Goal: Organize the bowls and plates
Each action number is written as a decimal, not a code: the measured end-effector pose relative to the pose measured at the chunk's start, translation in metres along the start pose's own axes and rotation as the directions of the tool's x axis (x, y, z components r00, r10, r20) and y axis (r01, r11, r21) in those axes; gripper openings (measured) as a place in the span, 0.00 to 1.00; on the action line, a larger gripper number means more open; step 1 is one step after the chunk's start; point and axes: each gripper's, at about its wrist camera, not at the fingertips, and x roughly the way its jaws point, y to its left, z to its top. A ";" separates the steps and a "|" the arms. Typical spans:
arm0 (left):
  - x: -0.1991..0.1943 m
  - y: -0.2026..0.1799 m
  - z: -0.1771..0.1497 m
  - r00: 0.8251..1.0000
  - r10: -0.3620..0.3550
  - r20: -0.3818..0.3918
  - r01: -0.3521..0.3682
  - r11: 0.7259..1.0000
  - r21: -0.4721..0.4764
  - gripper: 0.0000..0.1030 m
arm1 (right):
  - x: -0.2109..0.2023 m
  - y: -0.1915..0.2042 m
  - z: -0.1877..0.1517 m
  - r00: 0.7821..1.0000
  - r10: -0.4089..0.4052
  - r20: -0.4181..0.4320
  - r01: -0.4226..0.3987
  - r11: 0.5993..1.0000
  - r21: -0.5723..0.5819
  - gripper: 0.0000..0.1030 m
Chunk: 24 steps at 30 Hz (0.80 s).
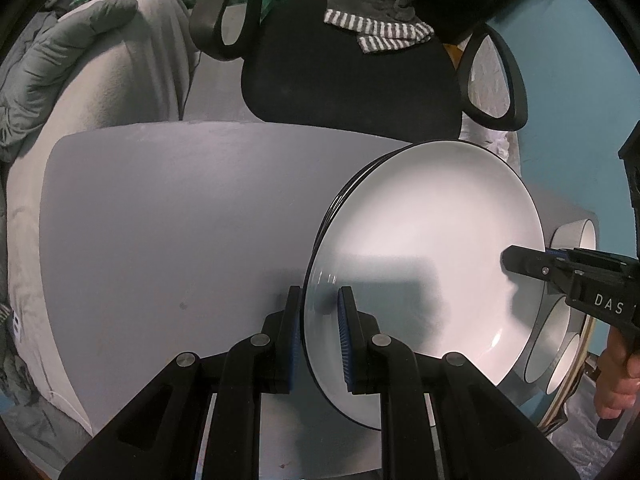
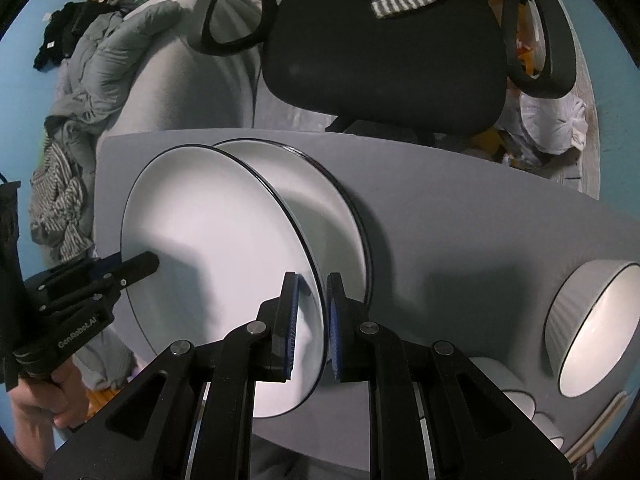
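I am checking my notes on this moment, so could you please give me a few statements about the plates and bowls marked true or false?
1. Both hand-held grippers grip the same plate. True: the left hand-held gripper and the right hand-held gripper clamp opposite rims.
2. The held plate is tilted above the plate stack. True.
3. The plates are solid black. False: white with a thin dark rim.
4. The bowl sits on the chair. False: it rests on the grey table.

Plate [image 2: 224, 248] over plate stack [image 2: 332, 216] on table [image 2: 460, 232]; bowls [image 2: 596, 332] right.
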 end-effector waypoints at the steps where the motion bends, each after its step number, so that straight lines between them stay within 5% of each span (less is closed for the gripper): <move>1: 0.001 0.000 0.001 1.000 0.002 -0.002 -0.002 1.000 -0.001 0.16 | 0.001 -0.001 0.002 1.000 -0.001 -0.003 0.001 1.000 0.000 0.14; 17: 0.015 -0.013 0.006 0.998 0.042 -0.036 -0.042 0.999 0.014 0.17 | 0.012 -0.010 0.006 1.000 0.000 -0.029 0.000 1.000 0.019 0.14; 24: 0.018 -0.027 0.004 0.996 0.090 -0.017 -0.089 0.995 0.049 0.33 | 0.014 -0.007 0.013 0.997 0.001 -0.080 0.004 0.998 0.058 0.28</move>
